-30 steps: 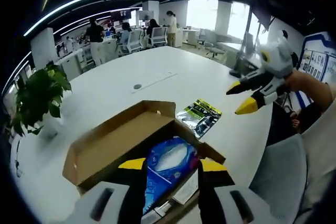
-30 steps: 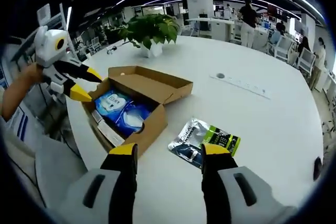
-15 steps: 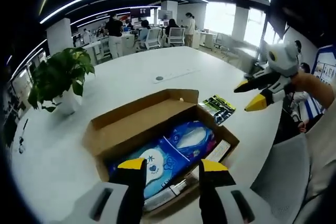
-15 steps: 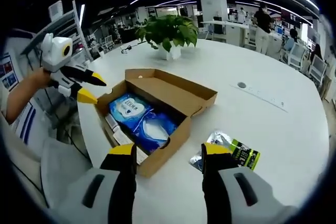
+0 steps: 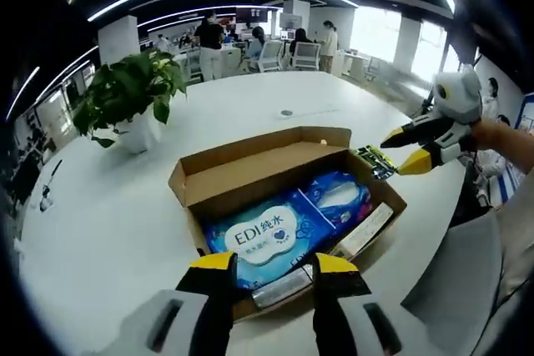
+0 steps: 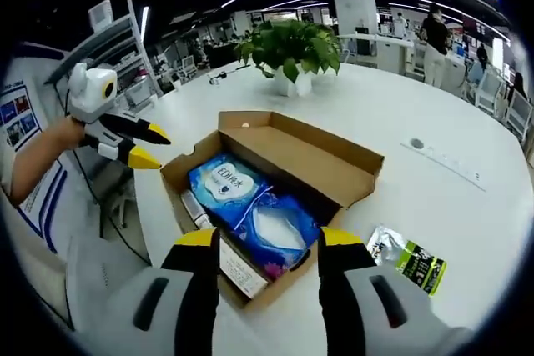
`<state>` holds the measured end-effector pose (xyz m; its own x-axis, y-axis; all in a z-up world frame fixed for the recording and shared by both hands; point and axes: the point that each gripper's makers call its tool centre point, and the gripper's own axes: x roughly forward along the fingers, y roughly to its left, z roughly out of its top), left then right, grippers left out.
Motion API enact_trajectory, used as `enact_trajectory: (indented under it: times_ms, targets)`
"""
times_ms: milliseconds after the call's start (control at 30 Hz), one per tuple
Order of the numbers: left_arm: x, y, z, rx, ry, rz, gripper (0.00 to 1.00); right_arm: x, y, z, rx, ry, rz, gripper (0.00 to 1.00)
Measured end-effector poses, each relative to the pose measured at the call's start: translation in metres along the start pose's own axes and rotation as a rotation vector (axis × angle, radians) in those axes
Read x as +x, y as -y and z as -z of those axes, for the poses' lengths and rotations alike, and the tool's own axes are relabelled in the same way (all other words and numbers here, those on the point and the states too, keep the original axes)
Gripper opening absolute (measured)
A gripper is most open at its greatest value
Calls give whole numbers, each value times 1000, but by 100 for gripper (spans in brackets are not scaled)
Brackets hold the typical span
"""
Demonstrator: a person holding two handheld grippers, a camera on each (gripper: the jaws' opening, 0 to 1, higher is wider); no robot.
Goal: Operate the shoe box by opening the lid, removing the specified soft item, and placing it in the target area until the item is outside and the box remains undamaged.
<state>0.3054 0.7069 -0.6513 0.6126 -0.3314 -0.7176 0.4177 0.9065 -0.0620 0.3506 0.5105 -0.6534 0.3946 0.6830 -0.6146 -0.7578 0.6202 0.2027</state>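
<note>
While the lid is already folded back, the left gripper view looks down on the open shoe box (image 5: 284,198) on the white table (image 5: 100,223), with the blue wipes pack (image 5: 288,227) lying flat inside, between the box's walls. The left gripper (image 5: 265,263) hovers just over the near wall of the box, its yellow-tipped jaws spread apart and grasping nothing. A slim white item (image 5: 367,229) lies along the box's right side beside the pack. The right gripper (image 5: 410,149) comes in from the right, off the box's far corner, jaws parted and empty. A green-and-black packet (image 5: 377,162) lies on the table just beside that corner, and a potted plant (image 5: 133,93) stands well apart.

Seen from the right gripper view, the same shoe box (image 6: 275,181) sits ahead with the wipes pack (image 6: 250,206) inside. The right gripper (image 6: 260,239) hangs above the box's near edge, jaws released and empty. The left gripper (image 6: 143,143) shows at the left, near the box's corner, jaws apart. The green-and-black packet (image 6: 410,258) lies on the table (image 6: 434,181) to the right.

I judge the opening step done and the removal step in hand. The next move calls for lowering one gripper onto the soft pack, pinching it gently clear of the cardboard walls, and lifting it out.
</note>
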Motion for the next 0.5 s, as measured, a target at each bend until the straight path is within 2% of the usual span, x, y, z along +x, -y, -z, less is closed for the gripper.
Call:
enact_trajectory:
  times_ms: [300,500]
  targets:
    - [6,-30,25,-36,-39,-73,30,29,-1,-8,30,9,-12,42]
    - [11,-41,38,-49,-72,-107,26,47,-5,-7,38,-10,-32,40]
